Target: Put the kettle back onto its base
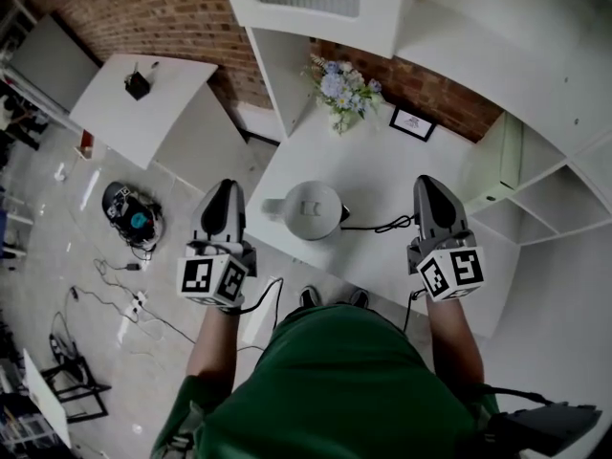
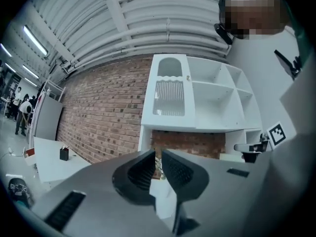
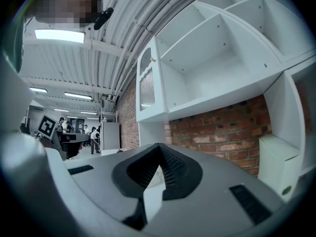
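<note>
In the head view a white kettle (image 1: 308,208) stands upright near the front edge of the white table (image 1: 402,175). A black cord (image 1: 382,226) runs from under it to the right; the base itself is hidden beneath the kettle. My left gripper (image 1: 228,189) hangs just left of the kettle, off the table's corner, apart from it. My right gripper (image 1: 427,184) is to the kettle's right, over the table. Both are shut and hold nothing. The left gripper view shows its jaws (image 2: 159,154) nearly touching, aimed level at the shelf unit. In the right gripper view the jaws (image 3: 158,147) meet at their tips.
A vase of flowers (image 1: 342,89) and a small picture frame (image 1: 413,122) sit at the back of the table. White shelves (image 1: 535,185) stand to the right, a brick wall behind. A second white table (image 1: 143,113) is at left, with a round device (image 1: 134,216) and cables on the floor.
</note>
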### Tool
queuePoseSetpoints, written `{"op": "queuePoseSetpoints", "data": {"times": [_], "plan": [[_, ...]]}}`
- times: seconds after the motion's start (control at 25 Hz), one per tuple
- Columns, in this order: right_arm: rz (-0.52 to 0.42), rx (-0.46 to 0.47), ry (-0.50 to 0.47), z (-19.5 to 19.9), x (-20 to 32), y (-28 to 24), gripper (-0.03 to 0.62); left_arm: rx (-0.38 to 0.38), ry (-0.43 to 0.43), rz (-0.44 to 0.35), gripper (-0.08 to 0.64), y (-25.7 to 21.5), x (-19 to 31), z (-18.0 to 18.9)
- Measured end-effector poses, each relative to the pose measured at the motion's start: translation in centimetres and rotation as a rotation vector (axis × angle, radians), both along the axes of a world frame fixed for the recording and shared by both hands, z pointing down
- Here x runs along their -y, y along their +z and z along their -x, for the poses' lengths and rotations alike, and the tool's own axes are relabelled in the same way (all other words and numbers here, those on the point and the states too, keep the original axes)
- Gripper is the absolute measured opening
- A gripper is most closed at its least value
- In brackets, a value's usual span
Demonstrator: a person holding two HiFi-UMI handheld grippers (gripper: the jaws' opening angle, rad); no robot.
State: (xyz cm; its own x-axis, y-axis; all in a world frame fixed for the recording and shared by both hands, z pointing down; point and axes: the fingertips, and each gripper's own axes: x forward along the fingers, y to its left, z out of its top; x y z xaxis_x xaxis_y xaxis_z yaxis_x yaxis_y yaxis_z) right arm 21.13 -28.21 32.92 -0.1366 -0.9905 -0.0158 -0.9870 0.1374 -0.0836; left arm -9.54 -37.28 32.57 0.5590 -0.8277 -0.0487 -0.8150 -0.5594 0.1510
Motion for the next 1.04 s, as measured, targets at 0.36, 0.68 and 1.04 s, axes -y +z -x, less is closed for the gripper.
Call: {"op": "queuePoseSetpoints", "data": {"times": [0.36, 0.68, 1.04], "plan": [[-0.038, -0.008, -0.001, -0.5, -0.3, -1.7, 0.011, 0.042, -0.019, -0.016, 0.055, -0.4, -0.4, -0.5], [-0.033, -0.013, -0.009, -1.0, -0.2, -1.3, 0.011, 0.042, -0.027, 0.014, 0.055, 1.0, -1.0, -0.5], [-0.029, -0.012, -0.028, -1.6, 0.4, -1.0, 0.011, 0.048, -0.048, 0.022, 0.055, 1.7, -1.4, -0.6]]}}
